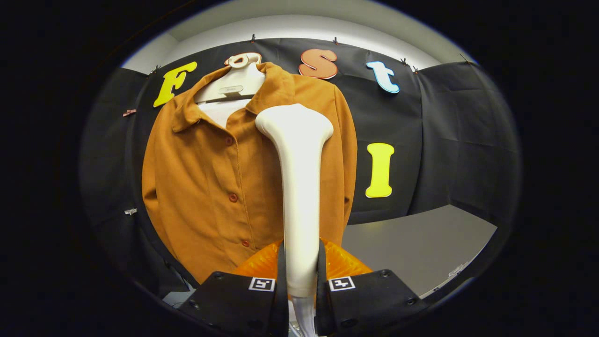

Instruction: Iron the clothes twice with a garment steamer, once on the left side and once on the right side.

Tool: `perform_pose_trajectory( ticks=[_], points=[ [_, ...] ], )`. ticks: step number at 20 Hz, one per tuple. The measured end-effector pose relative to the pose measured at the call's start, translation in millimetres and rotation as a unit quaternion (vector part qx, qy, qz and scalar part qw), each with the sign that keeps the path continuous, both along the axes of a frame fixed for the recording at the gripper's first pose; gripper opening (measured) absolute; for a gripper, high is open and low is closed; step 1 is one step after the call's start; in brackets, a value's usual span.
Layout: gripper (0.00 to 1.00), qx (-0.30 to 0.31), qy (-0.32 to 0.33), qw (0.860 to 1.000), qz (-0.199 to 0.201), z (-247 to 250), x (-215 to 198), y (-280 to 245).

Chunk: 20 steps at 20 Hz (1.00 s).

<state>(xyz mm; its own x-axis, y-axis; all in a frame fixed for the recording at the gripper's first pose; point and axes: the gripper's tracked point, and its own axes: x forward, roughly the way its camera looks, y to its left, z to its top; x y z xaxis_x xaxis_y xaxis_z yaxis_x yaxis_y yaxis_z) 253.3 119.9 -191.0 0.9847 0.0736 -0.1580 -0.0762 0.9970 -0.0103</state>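
A brown button-up shirt (206, 182) hangs on a white hanger (234, 82) against the booth wall, its front facing me. My gripper (301, 276) is shut on the handle of a white garment steamer (299, 187), which stands upright between the fingers. The steamer's wide head (295, 122) is up at chest height, over the shirt's right half just right of the button row. Whether the head touches the cloth I cannot tell. The steamer hides part of the shirt's right side.
An orange translucent part (344, 264) sits just beyond the fingers, behind the steamer's handle. A grey tabletop (421, 243) stretches to the right of the shirt. Black cloth walls close the booth on all sides.
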Motion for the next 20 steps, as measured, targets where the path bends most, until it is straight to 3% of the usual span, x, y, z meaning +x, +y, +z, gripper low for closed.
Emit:
perform_pose_trajectory(
  ticks=[20],
  points=[
    [0.27, -0.019, 0.124, 0.992, 0.010, -131, -32, 0]
  ],
)
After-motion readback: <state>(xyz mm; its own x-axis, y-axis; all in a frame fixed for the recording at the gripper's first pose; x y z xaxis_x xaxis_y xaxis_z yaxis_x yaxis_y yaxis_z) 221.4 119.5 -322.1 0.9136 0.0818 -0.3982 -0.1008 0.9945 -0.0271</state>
